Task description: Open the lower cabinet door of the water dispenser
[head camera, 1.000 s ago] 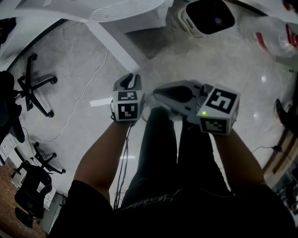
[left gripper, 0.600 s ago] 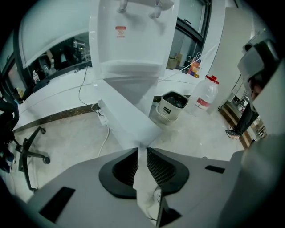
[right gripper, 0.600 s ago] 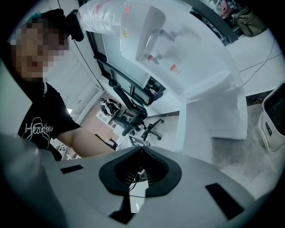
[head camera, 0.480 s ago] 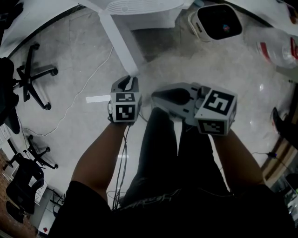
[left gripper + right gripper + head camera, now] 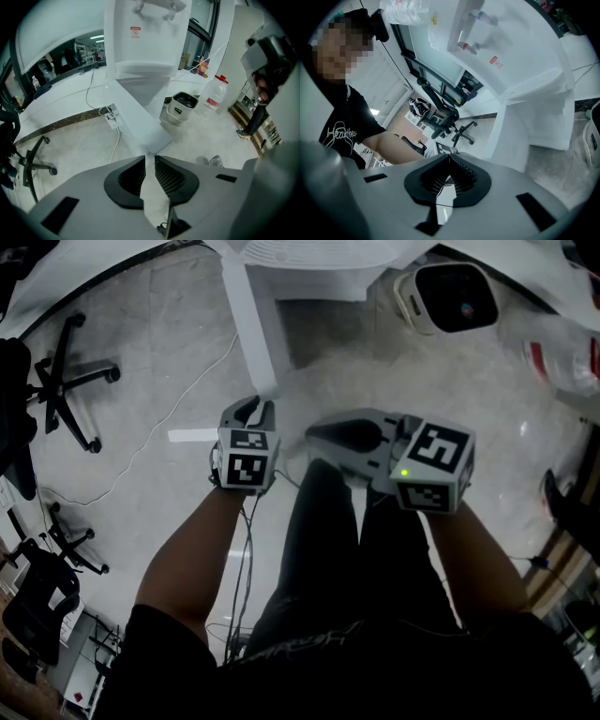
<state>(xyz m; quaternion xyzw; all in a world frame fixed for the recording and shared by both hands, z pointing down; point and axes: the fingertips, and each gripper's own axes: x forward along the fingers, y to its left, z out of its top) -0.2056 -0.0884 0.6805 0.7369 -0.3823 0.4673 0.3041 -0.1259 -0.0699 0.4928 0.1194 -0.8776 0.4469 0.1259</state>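
So, setup: person standing on a pale floor (image 5: 169,343); dark-trousered legs (image 5: 323,549) run down the middle of the head view; one gripper in each hand
Water dispenser: the white water dispenser (image 5: 145,37) sits at 12 o'clock in the head view, right ahead of both hands; taps (image 5: 154,5) up top; a small red-marked sticker (image 5: 135,32) just under them
Door: the lower cabinet door (image 5: 140,117) looks swung out from the body, a white slab seen edge-on from above; its free end lands just at 12 o'clock of the left tool; neither tool touches it
Left gripper: the left gripper (image 5: 149,160) points steeply at the floor; tongs a slim gap apart, nothing in the gap, only the door's end showing past them
Right gripper: the right gripper (image 5: 450,158) lies closer to level, aimed towards 9 o'clock in the head view, across the legs; ribbed tongs meet at the tips, holding nothing
Spacing: the two tools are near each other, not touching
Pale tub: a pale tub (image 5: 455,298) with a dark top at 1 o'clock, just beside the dispenser
Water jug: a clear water jug (image 5: 216,91) with a red cap near the tub, around 2 o'clock
Office chairs: black office chairs (image 5: 75,381) off at 9 to 10 o'clock, well apart from the dispenser
Cable: a white cable (image 5: 155,432) snakes over the floor around 10 o'clock; a white paper slip (image 5: 192,436) lies at 9 o'clock of the left tool
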